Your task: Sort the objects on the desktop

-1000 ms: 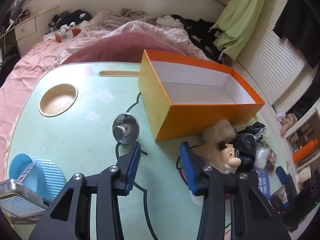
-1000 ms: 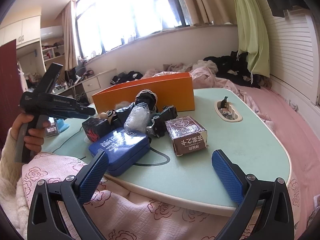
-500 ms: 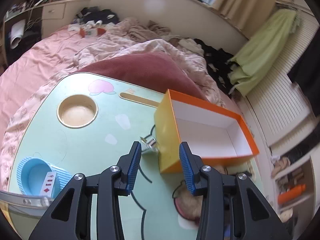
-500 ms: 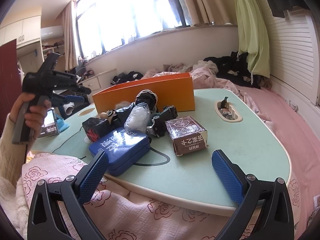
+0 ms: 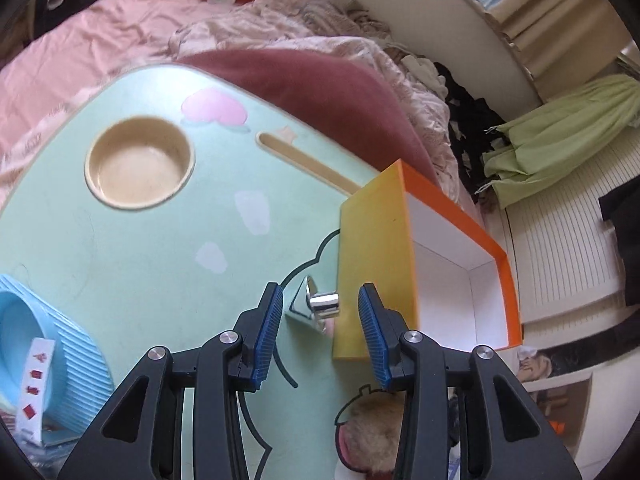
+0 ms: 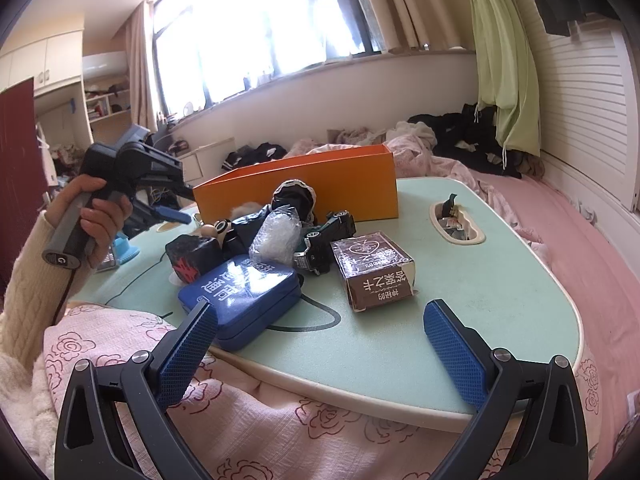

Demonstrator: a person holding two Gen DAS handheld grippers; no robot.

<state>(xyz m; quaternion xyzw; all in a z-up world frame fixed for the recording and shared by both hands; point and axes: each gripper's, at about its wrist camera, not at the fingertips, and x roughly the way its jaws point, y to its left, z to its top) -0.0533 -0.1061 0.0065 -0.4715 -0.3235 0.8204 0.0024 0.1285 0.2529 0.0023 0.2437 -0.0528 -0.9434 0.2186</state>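
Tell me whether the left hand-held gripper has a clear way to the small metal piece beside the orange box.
Probably yes. The left hand-held gripper is open, with the metal piece straight ahead and nothing between; the orange box crowds one side.

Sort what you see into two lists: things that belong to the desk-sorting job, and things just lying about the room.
Job: orange box, blue tin, brown carton, toy car, shiny metal piece ahead of the left gripper.

Lying about: green curtain, dark clothes, pink bedding.
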